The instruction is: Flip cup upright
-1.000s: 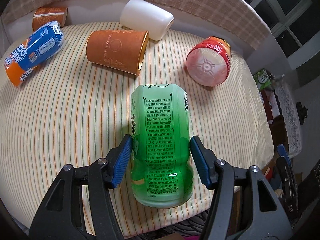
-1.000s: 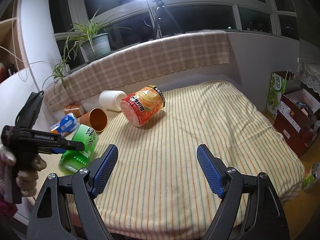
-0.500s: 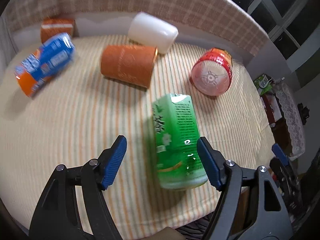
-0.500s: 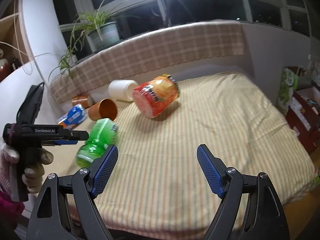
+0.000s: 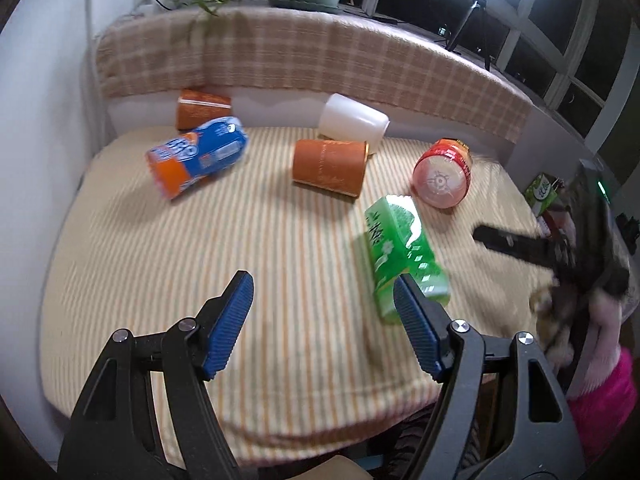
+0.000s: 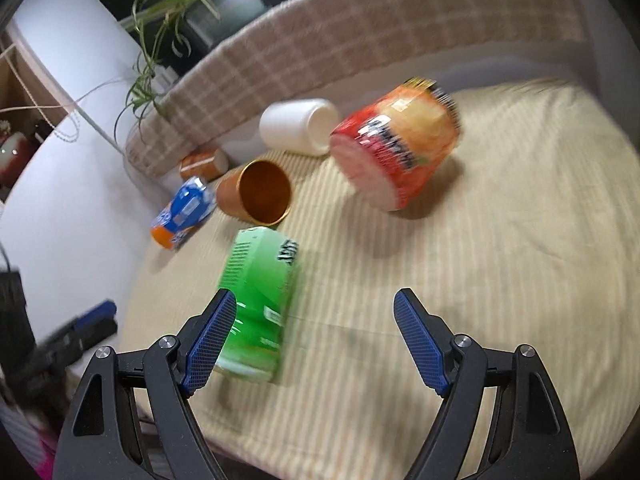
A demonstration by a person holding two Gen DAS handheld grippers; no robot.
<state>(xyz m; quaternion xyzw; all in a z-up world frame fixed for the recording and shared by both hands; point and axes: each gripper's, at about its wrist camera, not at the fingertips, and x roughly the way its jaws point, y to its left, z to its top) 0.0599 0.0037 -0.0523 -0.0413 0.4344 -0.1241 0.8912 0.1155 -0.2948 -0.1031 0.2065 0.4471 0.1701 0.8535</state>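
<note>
Several cups lie on their sides on the striped tablecloth point(image 5: 200, 264). A green cup point(image 5: 404, 248) lies near the front, just beyond my left gripper's right finger; it also shows in the right wrist view point(image 6: 256, 300) by the right gripper's left finger. My left gripper point(image 5: 324, 320) is open and empty. My right gripper point(image 6: 314, 336) is open and empty, and appears blurred at the right of the left wrist view point(image 5: 532, 252). A brown cup point(image 5: 330, 165), a white cup point(image 5: 354, 122), a red cup point(image 5: 442, 176), a blue-orange cup point(image 5: 196, 156) and a small brown cup point(image 5: 202, 108) lie farther back.
A checked cushion point(image 5: 304, 56) runs along the table's back edge, with a potted plant point(image 6: 208, 4) on the sill behind. A white wall point(image 5: 44, 92) is at the left. The table's front edge point(image 5: 320, 424) is close below the fingers.
My left gripper let go of the green cup and pulled back and to the left. The right gripper moved in toward the green cup, which lies on its side.
</note>
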